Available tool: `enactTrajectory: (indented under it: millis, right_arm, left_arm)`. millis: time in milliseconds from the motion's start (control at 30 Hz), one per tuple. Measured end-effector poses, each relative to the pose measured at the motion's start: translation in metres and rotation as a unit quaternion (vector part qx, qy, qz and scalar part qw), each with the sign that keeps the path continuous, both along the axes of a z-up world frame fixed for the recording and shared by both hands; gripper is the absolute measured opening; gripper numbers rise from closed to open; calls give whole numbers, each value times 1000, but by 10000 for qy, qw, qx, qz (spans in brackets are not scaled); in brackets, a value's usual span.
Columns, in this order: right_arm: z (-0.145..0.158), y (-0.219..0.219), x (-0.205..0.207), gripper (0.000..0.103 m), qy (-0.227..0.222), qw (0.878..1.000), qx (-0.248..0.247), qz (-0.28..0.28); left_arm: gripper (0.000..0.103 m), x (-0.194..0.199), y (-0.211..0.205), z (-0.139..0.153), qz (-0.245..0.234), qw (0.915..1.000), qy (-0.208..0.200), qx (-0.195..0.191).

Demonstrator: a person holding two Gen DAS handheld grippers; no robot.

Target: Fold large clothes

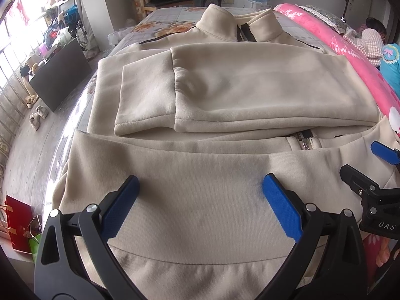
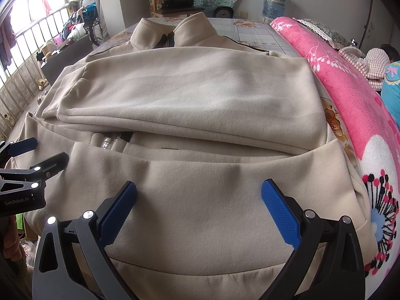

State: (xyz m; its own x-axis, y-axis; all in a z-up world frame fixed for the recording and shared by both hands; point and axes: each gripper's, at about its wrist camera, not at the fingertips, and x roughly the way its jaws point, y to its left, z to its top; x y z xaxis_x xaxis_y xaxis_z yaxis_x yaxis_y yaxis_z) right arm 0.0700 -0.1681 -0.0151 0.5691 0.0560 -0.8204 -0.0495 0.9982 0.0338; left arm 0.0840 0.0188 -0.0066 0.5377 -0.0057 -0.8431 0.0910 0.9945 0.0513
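Beige fleece fills both views: a zip-up jacket (image 1: 200, 200) lies flat on the bed (image 1: 160, 25), collar (image 1: 217, 22) at the far end, both sleeves (image 1: 250, 92) crossed over the chest. The hem band (image 2: 200, 275) lies nearest the cameras, and the zipper (image 1: 306, 143) peeks out between the hem and the sleeves.

The left gripper (image 1: 200, 207) hovers over the hem's left half, its blue pads spread wide with nothing between them. The right gripper (image 2: 198, 210) hangs over the hem's right half, beside the pink blanket (image 2: 350, 87), equally wide apart and empty. Whether either set of tips touches the cloth I cannot tell.

Judging from the layout, the hem likely wants lifting toward the collar, and several things could spoil that. Fleece this thick could let the tips catch only the top layer, so the back panel stays behind and the fold comes out crooked. Both grippers sit toward the hem's middle, not at its corners, so the outer edges may droop and bunch when raised. The stacked sleeves are loose on the chest; a quick drag of the hem over them could push them askew. The pink blanket lies just beside the hem's right corner and might get snagged in the grip.
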Motion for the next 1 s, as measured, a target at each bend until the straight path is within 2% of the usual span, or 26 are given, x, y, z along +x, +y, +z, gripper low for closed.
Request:
enactTrajectory:
  millis: [467,667,900,1000]
  right_arm:
    - [0,0,-1,97,-7,10000,2,-2]
    - [0,1,0,97,-3,10000,6,-13]
    - [1,0,1,97,42,10000,9,31]
    - [2,0,3,97,104,9999,51,19]
  left_arm:
    - [96,0,0,1,-11,10000,5,-4]
    - [96,3,4,10,53,10000,30,-43]
    - [96,14,21,71,49,9967,-810,-60]
    - [96,30,30,95,-31,9947,-1016,-128]
